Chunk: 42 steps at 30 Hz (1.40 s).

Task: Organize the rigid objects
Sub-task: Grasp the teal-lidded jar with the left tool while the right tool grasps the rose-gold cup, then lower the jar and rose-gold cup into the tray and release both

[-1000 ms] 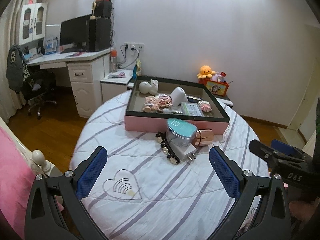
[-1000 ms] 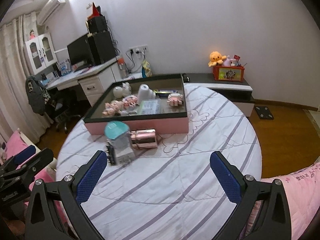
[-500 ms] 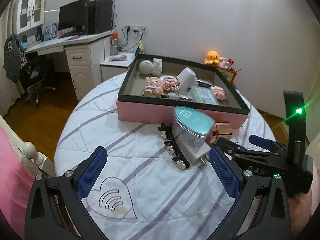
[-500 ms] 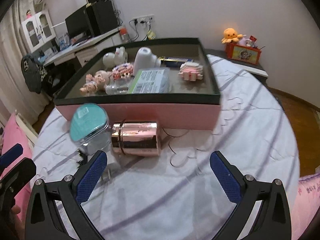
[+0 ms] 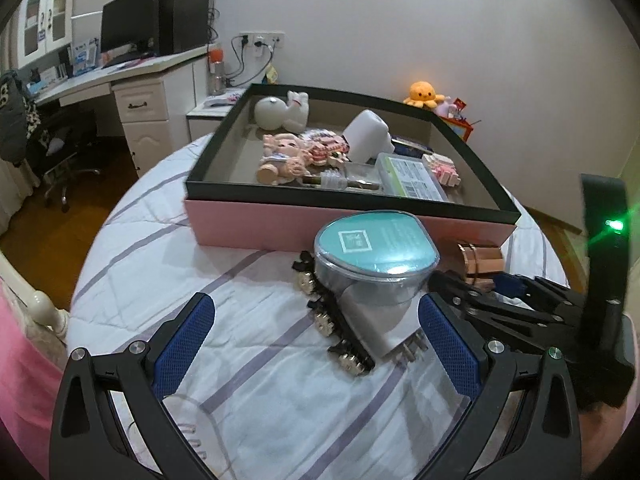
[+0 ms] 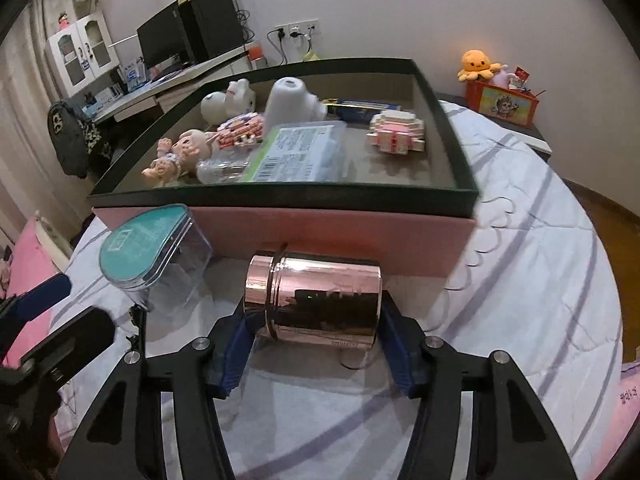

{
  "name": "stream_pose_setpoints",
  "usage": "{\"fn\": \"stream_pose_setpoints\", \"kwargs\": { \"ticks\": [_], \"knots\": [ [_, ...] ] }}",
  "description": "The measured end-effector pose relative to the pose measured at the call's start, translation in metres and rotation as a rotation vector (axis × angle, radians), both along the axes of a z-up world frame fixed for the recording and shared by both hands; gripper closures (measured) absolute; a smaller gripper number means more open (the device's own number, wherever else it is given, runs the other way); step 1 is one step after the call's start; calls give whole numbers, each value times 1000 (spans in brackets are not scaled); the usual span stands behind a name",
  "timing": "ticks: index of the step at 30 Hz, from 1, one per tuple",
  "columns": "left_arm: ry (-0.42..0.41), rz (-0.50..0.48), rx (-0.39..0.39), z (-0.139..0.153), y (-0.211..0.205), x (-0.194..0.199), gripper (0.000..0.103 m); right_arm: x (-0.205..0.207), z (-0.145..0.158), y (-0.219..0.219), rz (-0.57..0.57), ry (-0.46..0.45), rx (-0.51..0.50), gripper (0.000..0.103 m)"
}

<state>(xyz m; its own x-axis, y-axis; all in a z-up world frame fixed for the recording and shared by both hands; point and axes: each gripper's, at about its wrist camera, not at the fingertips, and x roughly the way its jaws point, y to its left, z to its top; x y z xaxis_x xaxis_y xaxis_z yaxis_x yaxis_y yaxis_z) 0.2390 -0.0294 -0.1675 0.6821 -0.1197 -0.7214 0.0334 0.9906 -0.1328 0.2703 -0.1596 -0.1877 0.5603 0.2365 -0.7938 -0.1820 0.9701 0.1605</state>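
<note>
Covering the round bed point(image 5: 256, 344) is a white quilt with lilac stripes; a desk point(image 5: 132, 76) with a monitor stands by the far wall, above wood flooring. Near the bed's far edge sits a pink box point(image 6: 332, 236) with a dark rim, holding dolls, a white figure and a labelled case. Against its near wall lie a teal-lidded container point(image 5: 374, 256), a white charger point(image 5: 380, 328) and a black hair clip point(image 5: 332, 320). The right gripper point(image 6: 316, 340) is clamped on a rose-gold tin point(image 6: 316, 300) lying sideways beside them. Only the left wrist view shows the left gripper point(image 5: 318, 340), spread wide over the quilt, with the tin largely hidden behind the container.
</note>
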Motion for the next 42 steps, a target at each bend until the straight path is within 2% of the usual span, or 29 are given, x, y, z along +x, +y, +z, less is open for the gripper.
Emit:
{"fn": "stream_pose_setpoints", "kwargs": {
  "ticks": [12, 13, 15, 20, 33, 38, 42],
  "knots": [
    [15, -37, -38, -9, -23, 33, 2, 0, 3, -17, -26, -4, -10, 45],
    [18, -35, -43, -12, -22, 36, 9, 0, 3, -17, -25, -4, -11, 45],
    [32, -44, -67, -16, -21, 40, 28, 1, 3, -16, -24, -4, -13, 45],
    [17, -54, -72, -15, -16, 35, 28, 0, 4, -17, -27, -6, -10, 46],
    [-53, -64, -42, 11, -3, 7, 28, -18, 17, -13, -5, -16, 17, 46],
    [-94, -70, -44, 29, 1, -5, 28, -27, 37, -11, 6, -48, 46, 46],
    [-140, -76, -37, 50, 5, -7, 28, -29, 66, -8, 24, -105, 66, 46]
  ]
}}
